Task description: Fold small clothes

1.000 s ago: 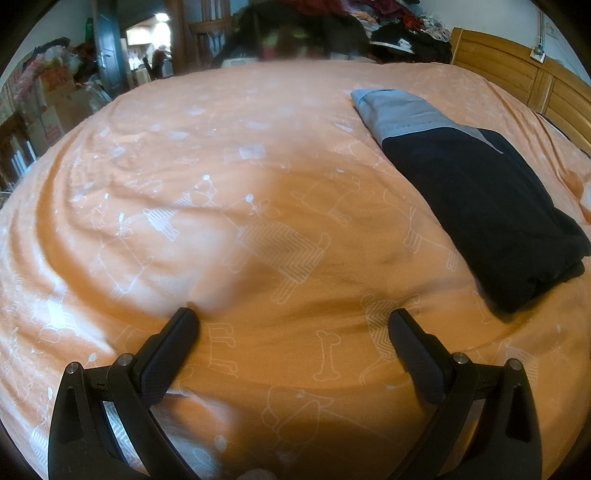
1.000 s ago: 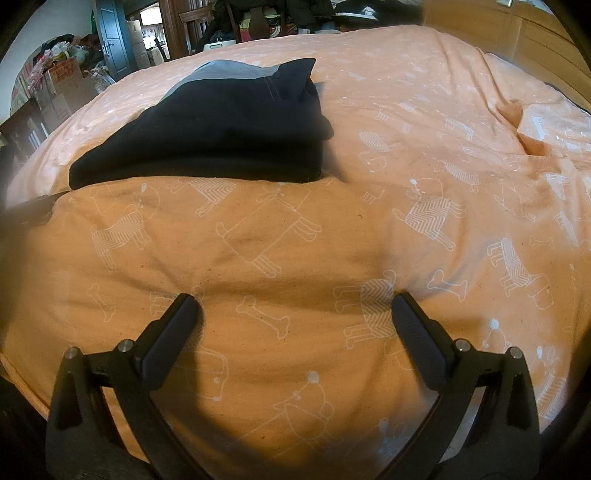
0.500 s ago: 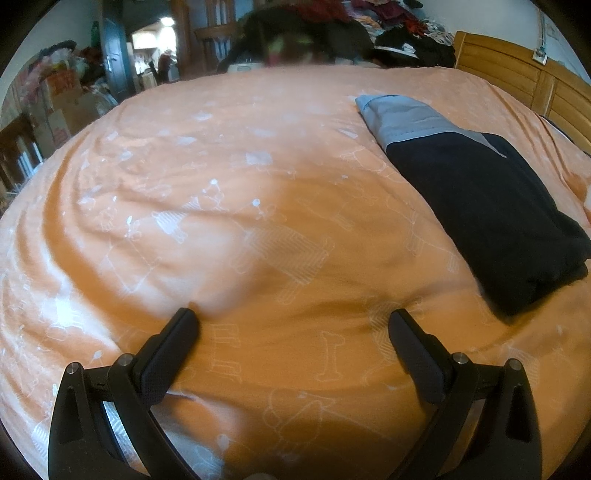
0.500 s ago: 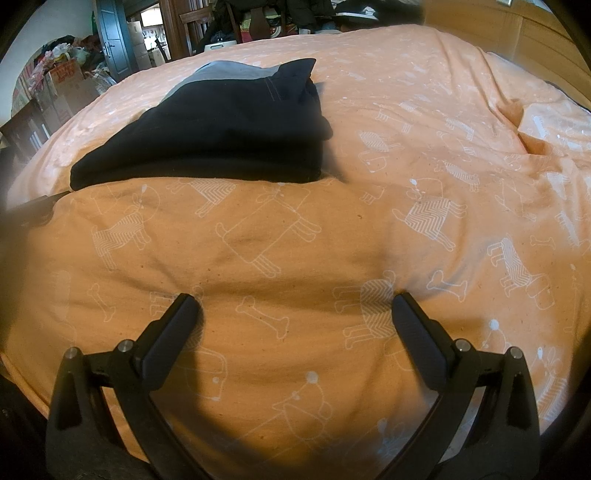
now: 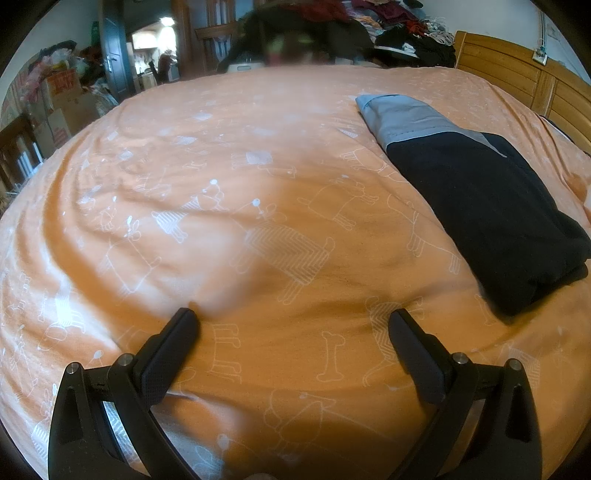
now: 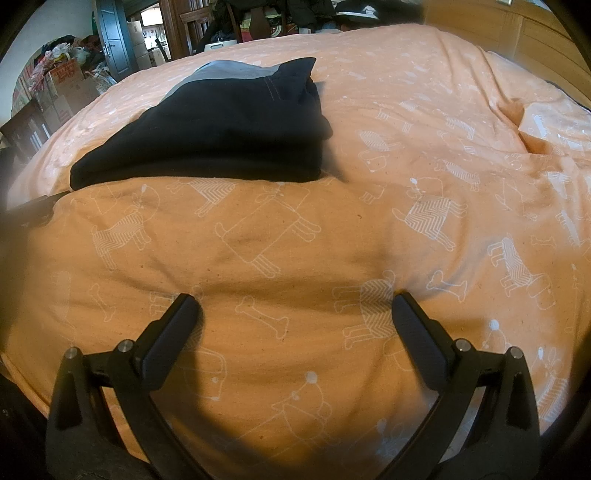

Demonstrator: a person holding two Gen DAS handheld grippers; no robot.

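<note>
A folded dark navy garment (image 5: 484, 206) with a light blue-grey end lies flat on the orange bedspread (image 5: 221, 177), at the right of the left wrist view. The right wrist view has the same garment (image 6: 221, 125) at the upper left, folded into a thick stack. My left gripper (image 5: 293, 319) is open with nothing between its fingers, low over the bedspread and to the left of the garment. My right gripper (image 6: 297, 302) is also open and holds nothing, nearer the bed's edge than the garment.
A wooden headboard (image 5: 517, 77) runs along the right. A heap of clothes (image 5: 399, 33) sits beyond the bed's far side. Boxes and clutter (image 5: 62, 99) stand at the left beside a doorway (image 5: 155, 48). The bedspread (image 6: 443, 147) shows a crease (image 6: 524, 122) at the right.
The left wrist view has shifted slightly, with the garment sitting a little further right and lower in the frame. The right gripper has not moved. Both stay open.
</note>
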